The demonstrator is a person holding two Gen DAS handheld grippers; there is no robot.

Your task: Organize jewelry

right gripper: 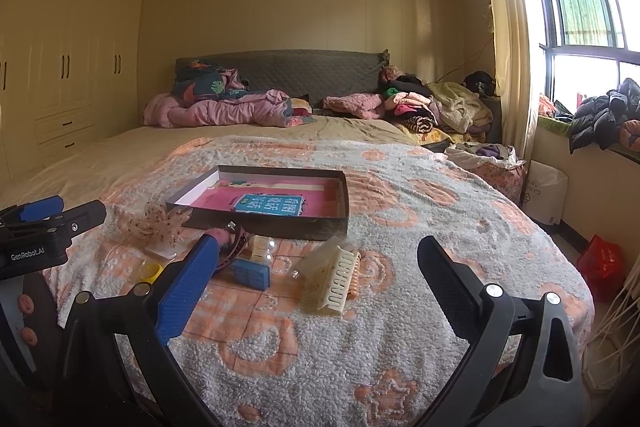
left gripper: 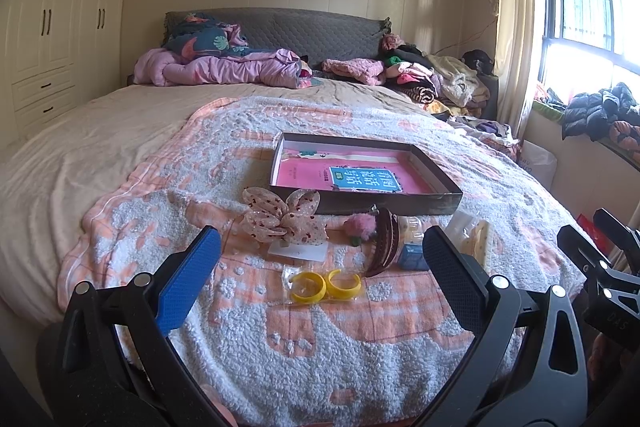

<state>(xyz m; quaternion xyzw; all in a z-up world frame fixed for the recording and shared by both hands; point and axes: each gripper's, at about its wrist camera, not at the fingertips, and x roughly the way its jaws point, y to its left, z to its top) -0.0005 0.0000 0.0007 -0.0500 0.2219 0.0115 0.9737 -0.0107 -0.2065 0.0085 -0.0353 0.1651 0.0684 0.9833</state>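
Note:
A dark shallow box (left gripper: pixel 440 205) (right gripper: pixel 280 223) with a pink lining lies on the blanket. In front of it lie a pink sheer bow on a white card (left gripper: pixel 284 217) (right gripper: pixel 158 223), two yellow rings in a clear bag (left gripper: pixel 324 285), a dark brown hair claw (left gripper: pixel 384 241), a pink fluffy clip (left gripper: pixel 360 227), a small blue box (left gripper: pixel 414 255) (right gripper: pixel 252 273) and a cream hair claw (right gripper: pixel 340 281). My left gripper (left gripper: pixel 320 275) is open and empty, just short of the yellow rings. My right gripper (right gripper: pixel 316 281) is open and empty, with the cream claw between its fingers' line.
Everything lies on a white and orange fleece blanket (left gripper: pixel 320 355) over a bed. Pink bedding (left gripper: pixel 224 69) and piled clothes (left gripper: pixel 432 79) lie at the headboard. A wardrobe (left gripper: pixel 52 39) stands left, a window (left gripper: pixel 588 7) right. The left gripper shows in the right wrist view (right gripper: pixel 44 231).

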